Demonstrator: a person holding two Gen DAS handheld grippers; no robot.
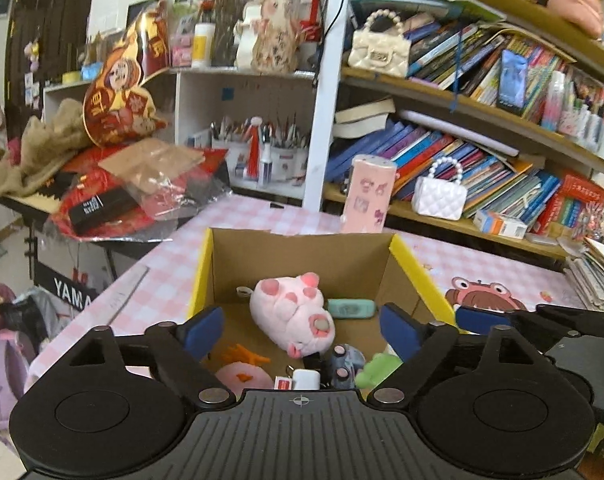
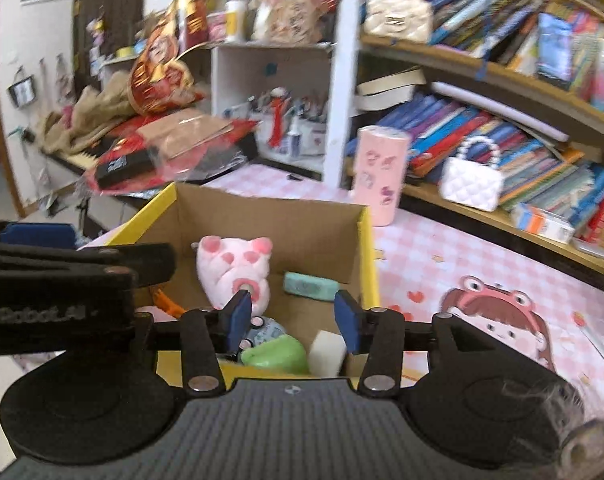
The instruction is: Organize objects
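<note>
Cardboard box (image 1: 302, 256) near wall hidden, pink plush (image 1: 291, 314) inside, left tongs (image 1: 299, 330) and right tongs (image 2: 291, 318) both parted, empty

You see a matt corrugated cardboard box (image 1: 302, 256), a fuzzy pink plush pig (image 1: 291, 312), and a glossy quilted white purse (image 1: 440, 198) at right.

An open cardboard box (image 1: 302, 256) with yellow flaps stands on the desk, holding a pink plush pig (image 1: 291, 312), a mint case (image 1: 350, 309) at its far wall, and a green toy (image 1: 376, 370).
</note>
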